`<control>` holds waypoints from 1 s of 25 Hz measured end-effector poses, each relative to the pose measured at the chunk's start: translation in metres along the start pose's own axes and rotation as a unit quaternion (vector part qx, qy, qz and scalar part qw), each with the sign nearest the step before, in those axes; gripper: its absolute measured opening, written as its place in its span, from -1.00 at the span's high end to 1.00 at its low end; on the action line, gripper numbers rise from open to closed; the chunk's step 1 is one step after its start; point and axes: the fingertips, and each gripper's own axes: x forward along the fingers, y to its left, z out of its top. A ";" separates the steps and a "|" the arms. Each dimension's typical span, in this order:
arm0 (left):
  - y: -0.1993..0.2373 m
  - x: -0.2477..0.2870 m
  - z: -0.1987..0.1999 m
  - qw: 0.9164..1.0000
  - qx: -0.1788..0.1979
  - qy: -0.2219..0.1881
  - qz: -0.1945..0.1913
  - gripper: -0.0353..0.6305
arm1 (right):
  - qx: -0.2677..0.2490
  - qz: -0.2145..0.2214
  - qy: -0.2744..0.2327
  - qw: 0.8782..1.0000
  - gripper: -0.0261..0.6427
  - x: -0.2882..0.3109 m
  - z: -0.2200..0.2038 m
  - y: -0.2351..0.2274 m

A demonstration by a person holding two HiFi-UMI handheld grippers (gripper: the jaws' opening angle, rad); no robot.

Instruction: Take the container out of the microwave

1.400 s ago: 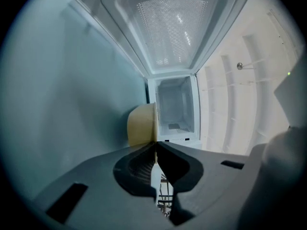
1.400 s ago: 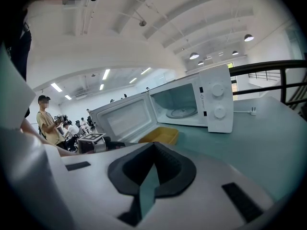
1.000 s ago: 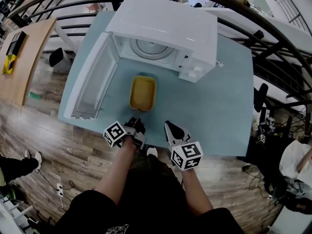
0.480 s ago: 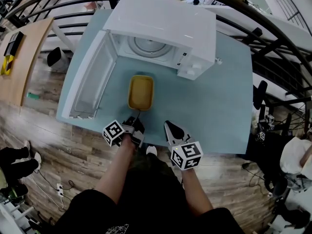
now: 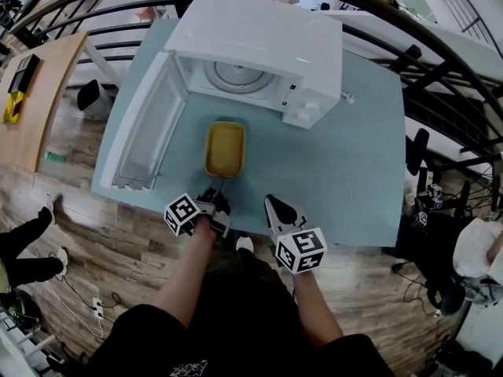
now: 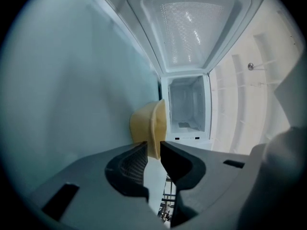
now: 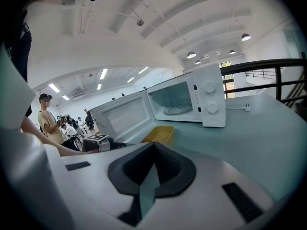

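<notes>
The yellow container (image 5: 225, 148) lies on the teal table (image 5: 338, 171) in front of the white microwave (image 5: 259, 45), whose door (image 5: 149, 128) hangs open to the left. The microwave's cavity shows only its glass turntable. My left gripper (image 5: 218, 199) is at the table's front edge, just short of the container's near end, its jaws a narrow gap apart with nothing between them. In the left gripper view the container (image 6: 147, 126) shows beyond the left gripper (image 6: 153, 145). My right gripper (image 5: 271, 204) is shut and empty beside it. The right gripper view has the container (image 7: 159, 134) past the right gripper (image 7: 153, 145).
A white plug (image 5: 344, 96) lies on the table right of the microwave. Black railings (image 5: 440, 61) curve round the back and right. A wooden table (image 5: 31, 93) stands at the left. People (image 7: 48, 123) stand in the distance.
Only the head camera has shifted a little. The container, the microwave and both grippers keep their places.
</notes>
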 end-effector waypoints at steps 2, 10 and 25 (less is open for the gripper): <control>-0.003 -0.004 -0.002 1.000 0.008 0.002 0.001 0.69 | -0.001 0.002 -0.004 1.000 0.90 -0.003 0.002 0.000; -0.018 -0.033 -0.011 0.997 0.073 0.009 0.016 0.69 | -0.001 0.018 -0.029 0.999 0.90 -0.021 0.012 0.007; -0.093 -0.094 -0.015 0.968 0.250 0.011 -0.009 0.87 | -0.012 0.064 -0.064 0.996 0.90 -0.041 0.038 0.045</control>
